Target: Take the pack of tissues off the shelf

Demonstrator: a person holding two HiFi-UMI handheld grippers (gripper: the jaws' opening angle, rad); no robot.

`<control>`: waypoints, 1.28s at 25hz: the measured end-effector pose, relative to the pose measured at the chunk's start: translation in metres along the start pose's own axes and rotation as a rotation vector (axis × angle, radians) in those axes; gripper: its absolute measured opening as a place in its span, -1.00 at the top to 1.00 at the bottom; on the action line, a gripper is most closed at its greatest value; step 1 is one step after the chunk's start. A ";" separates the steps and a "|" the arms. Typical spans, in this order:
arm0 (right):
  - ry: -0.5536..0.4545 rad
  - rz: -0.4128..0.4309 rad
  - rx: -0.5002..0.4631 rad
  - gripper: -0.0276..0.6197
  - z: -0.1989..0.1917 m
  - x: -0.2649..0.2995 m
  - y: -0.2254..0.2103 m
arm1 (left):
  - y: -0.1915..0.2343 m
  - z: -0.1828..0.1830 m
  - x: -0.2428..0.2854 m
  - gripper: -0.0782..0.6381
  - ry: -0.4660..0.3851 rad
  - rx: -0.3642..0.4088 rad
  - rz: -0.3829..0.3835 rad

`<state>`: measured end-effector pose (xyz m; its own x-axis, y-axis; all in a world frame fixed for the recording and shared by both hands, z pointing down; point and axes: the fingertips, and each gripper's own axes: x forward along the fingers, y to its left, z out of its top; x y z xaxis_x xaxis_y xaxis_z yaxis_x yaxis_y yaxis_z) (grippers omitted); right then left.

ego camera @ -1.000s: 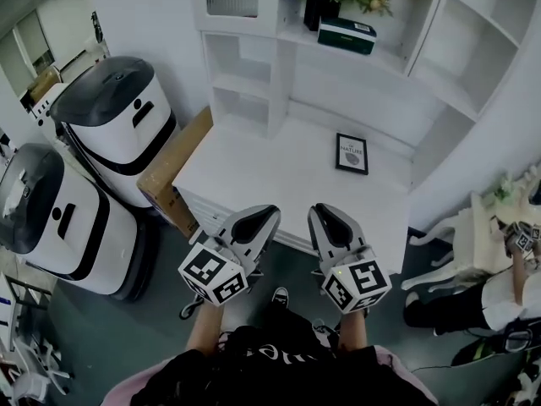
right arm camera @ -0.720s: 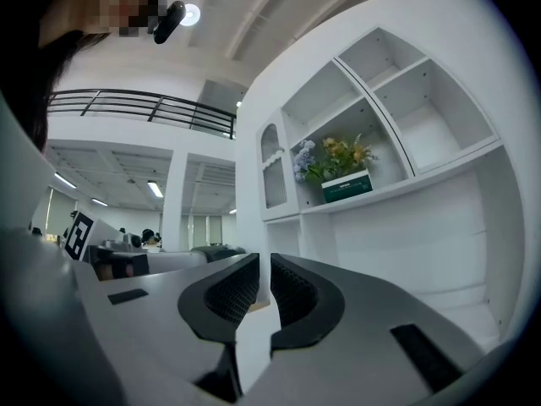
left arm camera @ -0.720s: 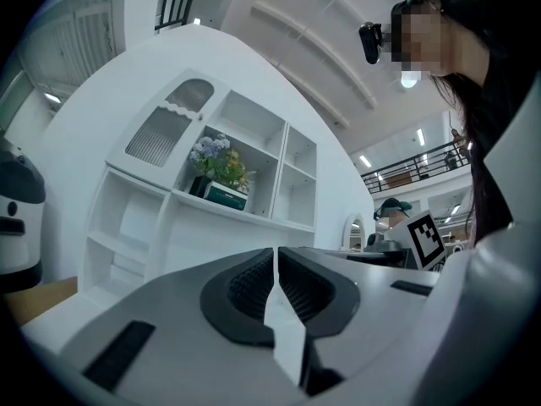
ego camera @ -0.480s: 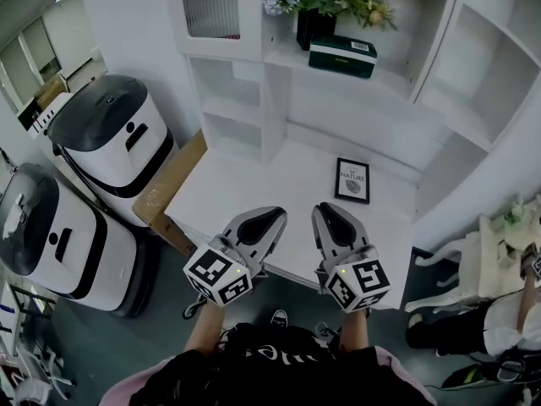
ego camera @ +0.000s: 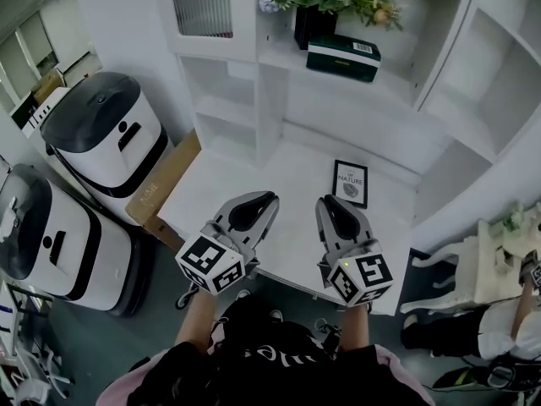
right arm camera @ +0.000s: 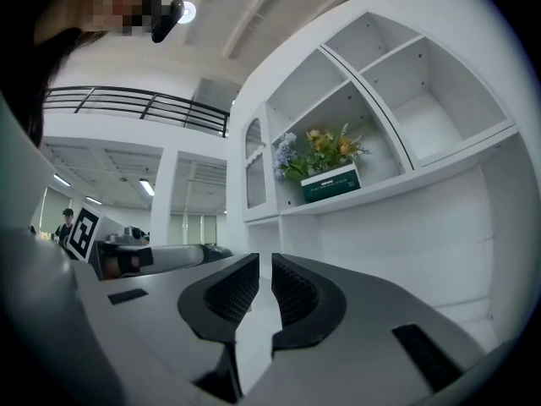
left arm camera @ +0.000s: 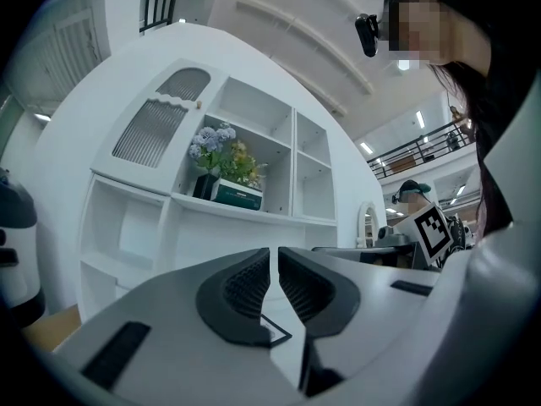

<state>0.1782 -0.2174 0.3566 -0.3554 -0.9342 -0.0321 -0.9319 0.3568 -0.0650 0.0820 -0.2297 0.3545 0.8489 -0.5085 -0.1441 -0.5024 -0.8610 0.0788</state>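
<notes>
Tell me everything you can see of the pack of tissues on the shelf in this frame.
The pack of tissues is a dark green, box-shaped pack with a small white label on top. It lies flat on the white shelf, right beside a black vase of flowers; whether they touch is unclear. Nothing else rests on or against it.

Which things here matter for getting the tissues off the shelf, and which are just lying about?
For the job: dark green rectangular pack of tissues on the white shelf; left tool and right tool, both shut and empty.

Lying about: black vase of flowers beside the pack; black-framed picture flat on the white desk; brown cardboard box; white-and-black rounded machines.
</notes>
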 end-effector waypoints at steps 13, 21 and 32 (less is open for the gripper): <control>-0.024 -0.087 -0.056 0.70 0.034 0.042 -0.044 | 0.047 0.021 0.060 0.70 0.000 0.034 -0.089; -0.062 -0.165 -0.154 0.70 0.067 0.066 -0.079 | 0.078 0.051 0.107 0.70 -0.010 0.102 -0.146; -0.064 -0.226 -0.261 0.69 0.121 0.094 -0.129 | 0.111 0.089 0.163 0.67 0.013 0.155 -0.201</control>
<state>0.2739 -0.3508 0.2411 -0.1402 -0.9841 -0.1088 -0.9765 0.1193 0.1792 0.1496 -0.4079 0.2516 0.9358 -0.3284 -0.1286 -0.3419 -0.9341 -0.1027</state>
